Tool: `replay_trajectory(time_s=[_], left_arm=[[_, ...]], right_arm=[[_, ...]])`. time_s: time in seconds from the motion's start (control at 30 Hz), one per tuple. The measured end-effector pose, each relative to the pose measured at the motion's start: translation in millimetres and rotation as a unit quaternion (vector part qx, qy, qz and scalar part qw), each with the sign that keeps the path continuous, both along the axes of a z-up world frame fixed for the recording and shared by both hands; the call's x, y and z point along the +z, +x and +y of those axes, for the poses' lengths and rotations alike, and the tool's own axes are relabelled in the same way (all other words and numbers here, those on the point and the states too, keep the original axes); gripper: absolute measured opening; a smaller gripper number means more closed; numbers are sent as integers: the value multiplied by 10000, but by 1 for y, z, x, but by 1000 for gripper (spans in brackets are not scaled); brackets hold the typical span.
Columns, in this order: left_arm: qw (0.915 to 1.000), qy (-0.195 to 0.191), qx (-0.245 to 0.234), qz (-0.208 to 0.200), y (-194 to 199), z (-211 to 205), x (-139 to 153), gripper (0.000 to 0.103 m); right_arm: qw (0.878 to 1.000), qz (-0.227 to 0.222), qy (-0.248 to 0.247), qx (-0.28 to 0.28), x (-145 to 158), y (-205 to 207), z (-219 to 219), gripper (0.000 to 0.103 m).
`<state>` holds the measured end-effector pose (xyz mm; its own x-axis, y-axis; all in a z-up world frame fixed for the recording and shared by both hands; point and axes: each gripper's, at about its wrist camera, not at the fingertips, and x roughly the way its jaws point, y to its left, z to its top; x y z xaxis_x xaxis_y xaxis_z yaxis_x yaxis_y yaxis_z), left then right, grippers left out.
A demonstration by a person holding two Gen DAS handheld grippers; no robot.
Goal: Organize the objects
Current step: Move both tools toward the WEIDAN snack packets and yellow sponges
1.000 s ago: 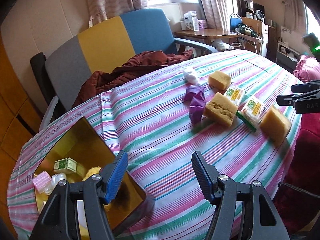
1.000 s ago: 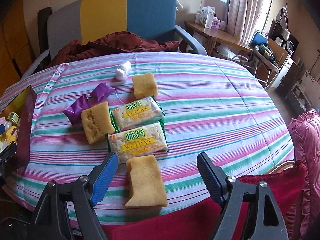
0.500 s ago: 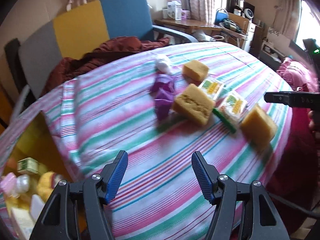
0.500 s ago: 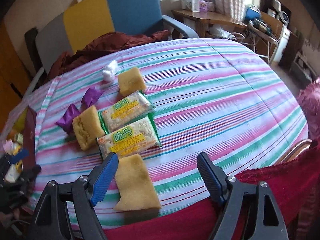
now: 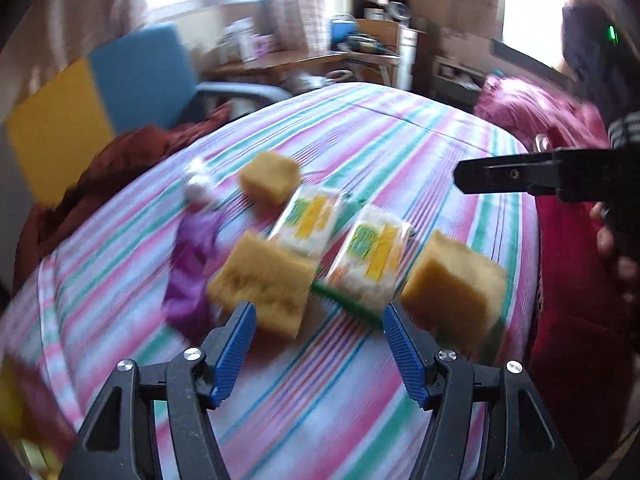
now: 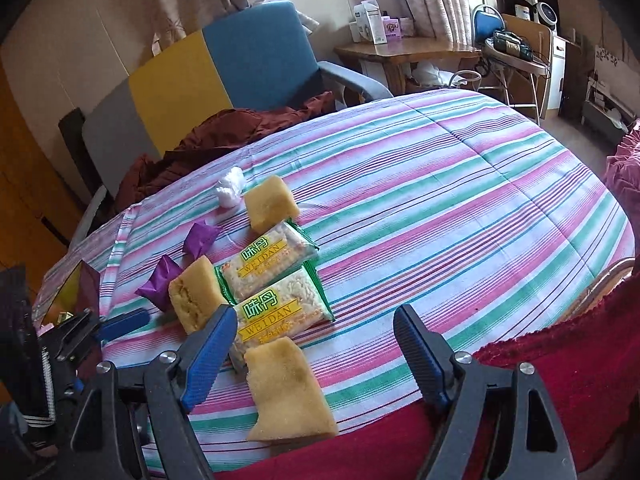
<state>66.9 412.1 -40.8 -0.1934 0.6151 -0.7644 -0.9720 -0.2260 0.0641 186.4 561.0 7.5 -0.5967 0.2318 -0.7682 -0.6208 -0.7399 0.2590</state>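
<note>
The left claw (image 5: 318, 344) gapes empty at lower centre, just short of a yellow sponge (image 5: 266, 282). The right claw (image 6: 314, 354) also stands open, straddling another sponge (image 6: 286, 392) at the striped desk (image 6: 460, 216) edge. Two snack packets (image 6: 276, 300) lie mid-frame, purple wrappers (image 6: 160, 280) to their left.

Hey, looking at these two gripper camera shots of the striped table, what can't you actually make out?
- Left wrist view: motion blur smears the snack packets, so the print is unreadable there.
- Left wrist view: the box is cut off by the lower left edge and blurred; its contents cannot be told.
- Right wrist view: the left gripper and arm cover most of the box.
- Right wrist view: labels on the cartons on the far desk are too small.
</note>
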Motion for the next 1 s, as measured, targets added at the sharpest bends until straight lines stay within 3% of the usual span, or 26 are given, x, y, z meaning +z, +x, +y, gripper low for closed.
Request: replay_trajectory(time_s=[0.17, 0.3, 0.53, 0.7, 0.83, 0.93, 1.0], left_arm=[[9963, -102, -598, 604, 15, 41, -5, 67], [9941, -260, -817, 664, 17, 69, -16, 70], [9956, -336, -860, -149, -8, 101, -21, 85], [9903, -581, -982, -789, -15, 111, -30, 82], [9883, -599, -1150, -800, -15, 94, -30, 78], [9883, -579, -1171, -786, -18, 85, -31, 78], [9883, -556, -1164, -816, -23, 84, -30, 79]], right_arm=[[9997, 25, 187, -139, 11, 11, 7, 82], [9995, 59, 198, -227, 15, 18, 15, 82], [9996, 36, 196, -203, 15, 20, 18, 82], [9997, -12, 225, -81, 20, 23, 20, 82], [9960, -266, 265, 806, 24, 13, 11, 82], [9788, -807, -2, 1881, 15, -7, -1, 82], [9659, -1250, -73, 2266, 7, -21, -8, 82]])
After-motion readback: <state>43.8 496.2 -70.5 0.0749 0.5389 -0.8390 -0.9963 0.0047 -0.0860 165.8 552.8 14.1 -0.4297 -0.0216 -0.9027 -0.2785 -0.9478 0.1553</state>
